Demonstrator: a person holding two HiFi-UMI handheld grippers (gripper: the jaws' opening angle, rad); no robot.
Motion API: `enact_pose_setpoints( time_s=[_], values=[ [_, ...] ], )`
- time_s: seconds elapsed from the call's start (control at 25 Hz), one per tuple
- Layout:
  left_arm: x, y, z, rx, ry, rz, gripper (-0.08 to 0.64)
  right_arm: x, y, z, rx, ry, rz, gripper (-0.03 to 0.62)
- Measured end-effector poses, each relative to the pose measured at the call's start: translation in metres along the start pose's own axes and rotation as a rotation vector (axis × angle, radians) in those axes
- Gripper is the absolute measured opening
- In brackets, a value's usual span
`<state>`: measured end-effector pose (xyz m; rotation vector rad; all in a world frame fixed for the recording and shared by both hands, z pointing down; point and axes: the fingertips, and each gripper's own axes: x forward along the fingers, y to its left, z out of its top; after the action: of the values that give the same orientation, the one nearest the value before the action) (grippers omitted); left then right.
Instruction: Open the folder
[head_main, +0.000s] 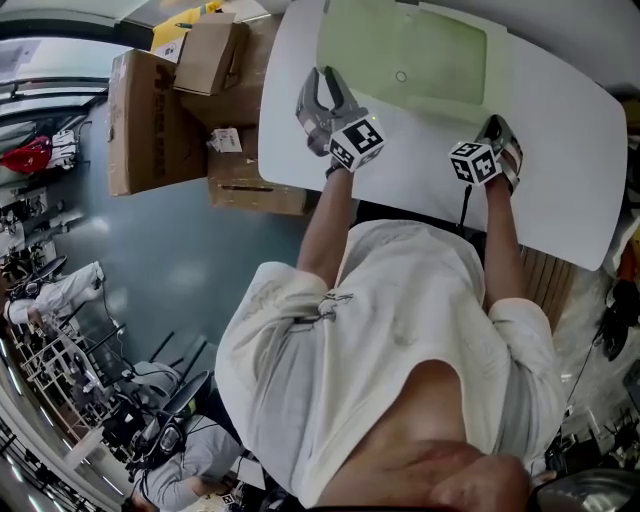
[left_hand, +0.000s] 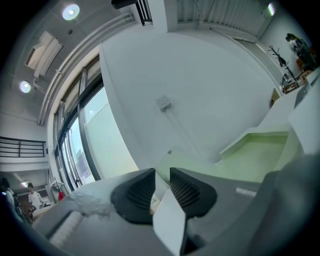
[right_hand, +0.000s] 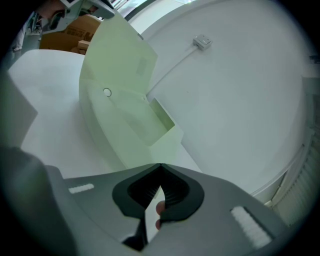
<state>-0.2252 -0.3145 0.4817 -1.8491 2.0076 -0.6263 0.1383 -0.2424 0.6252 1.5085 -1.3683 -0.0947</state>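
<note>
Left gripper view: left gripper (left_hand: 162, 174) narrowly parted, gripping nothing.

Bright, even indoor light from round ceiling lamps (left_hand: 71, 11) and a tall window (left_hand: 81, 150) leaves only faint shadows on the white table (head_main: 560, 150). Fisheye distortion bends lines and blackens the corners; the left gripper (left_hand: 162, 172) looks soft.
</note>
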Motion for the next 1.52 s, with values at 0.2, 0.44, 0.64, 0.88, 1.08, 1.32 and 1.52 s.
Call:
enact_pose_setpoints(
  time_s=[0.2,0.44,0.64,0.88,1.08,1.32,1.52],
  values=[
    [0.004,0.003,-0.020,0.105,0.041,0.022,0.087,-0.001,0.000,-0.002,-0.013,0.005,-0.007,-0.002],
    [0.008,0.007,-0.041,0.188,0.104,0.029,0.099,-0.004,0.000,-0.003,-0.030,0.002,-0.013,-0.002],
    [0.012,0.002,-0.045,0.288,0.114,0.012,0.107,-0.005,-0.005,-0.004,-0.072,0.005,-0.024,-0.002],
    [0.020,-0.001,-0.045,0.371,0.100,-0.018,0.115,-0.007,-0.005,-0.001,-0.086,0.002,-0.035,-0.002],
    [0.029,-0.006,-0.059,0.440,0.122,-0.036,0.121,-0.006,-0.004,-0.001,-0.080,-0.002,-0.035,-0.002],
    [0.042,-0.014,-0.069,0.595,0.141,-0.106,0.149,-0.004,-0.004,-0.002,-0.091,-0.003,-0.040,-0.002],
    [0.047,-0.030,-0.087,0.749,0.159,-0.223,0.150,-0.010,-0.004,-0.002,-0.087,0.001,-0.040,-0.002]
  ],
)
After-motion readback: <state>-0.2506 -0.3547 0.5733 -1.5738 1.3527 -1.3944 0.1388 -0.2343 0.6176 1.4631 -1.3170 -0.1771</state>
